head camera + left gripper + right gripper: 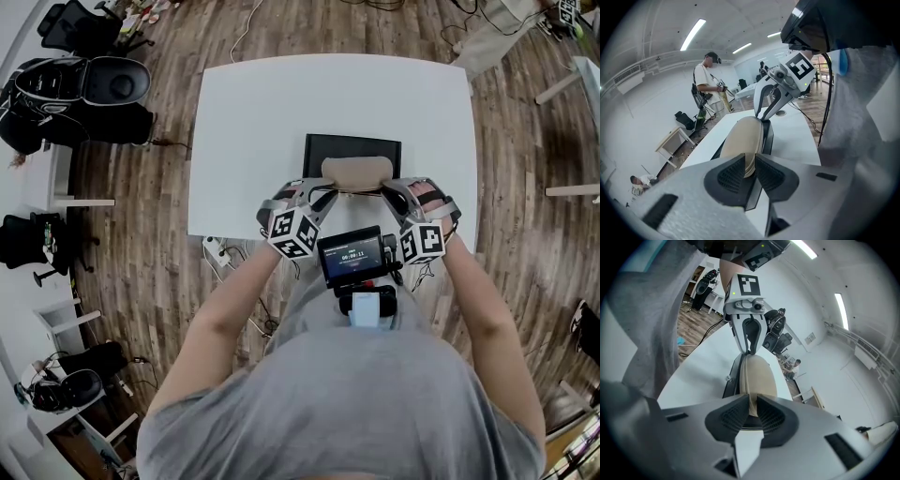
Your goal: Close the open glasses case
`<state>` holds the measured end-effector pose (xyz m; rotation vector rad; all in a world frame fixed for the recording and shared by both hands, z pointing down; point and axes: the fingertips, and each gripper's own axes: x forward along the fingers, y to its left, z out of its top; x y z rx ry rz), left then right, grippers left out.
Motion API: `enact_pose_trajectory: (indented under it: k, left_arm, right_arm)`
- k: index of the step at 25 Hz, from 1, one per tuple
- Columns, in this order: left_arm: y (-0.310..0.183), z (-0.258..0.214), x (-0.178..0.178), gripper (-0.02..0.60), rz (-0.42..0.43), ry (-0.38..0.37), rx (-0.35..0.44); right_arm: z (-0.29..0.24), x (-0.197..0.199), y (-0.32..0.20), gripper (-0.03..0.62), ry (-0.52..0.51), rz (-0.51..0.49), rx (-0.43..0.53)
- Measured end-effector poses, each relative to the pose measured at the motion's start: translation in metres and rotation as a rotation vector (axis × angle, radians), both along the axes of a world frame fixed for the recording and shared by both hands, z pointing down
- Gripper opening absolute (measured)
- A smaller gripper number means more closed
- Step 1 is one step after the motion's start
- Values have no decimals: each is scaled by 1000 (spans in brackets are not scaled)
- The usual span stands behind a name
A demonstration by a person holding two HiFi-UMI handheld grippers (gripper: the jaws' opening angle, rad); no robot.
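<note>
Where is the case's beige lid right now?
In the head view the lid stands at the white table's near edge, against the black base, left tongs pinching its left end, right tongs its right.

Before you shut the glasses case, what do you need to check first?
1. Left gripper jaws pinch one end of the tan lid: ok.
2. Right gripper jaws pinch the other end: ok.
3. Lid down on the black base: not ok, it stands raised.
4. Nothing inside blocking the lid: cannot tell.
5. Case rests on the white table, not over an edge: ok.
</note>
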<state>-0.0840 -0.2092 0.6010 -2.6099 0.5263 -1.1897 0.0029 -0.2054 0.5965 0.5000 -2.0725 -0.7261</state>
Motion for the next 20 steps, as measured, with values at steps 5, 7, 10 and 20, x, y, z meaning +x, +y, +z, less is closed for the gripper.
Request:
enact_pose_trajectory:
  k: [5, 7, 10, 20]
  left_arm:
    - [0, 4, -1, 60, -2, 3, -8]
    - [0, 6, -1, 60, -1, 4, -10]
    - [-1, 6, -2, 60, -8, 11, -16]
    - [1, 5, -4, 60, -15, 15, -48]
  right_arm:
    - [-7, 0, 10, 49, -73, 1, -69]
    - [-14, 3, 9, 49, -141, 52, -126]
    - [-26, 8, 2, 49, -287, 173, -242]
    - [-51, 16, -9, 49, -760, 414, -532]
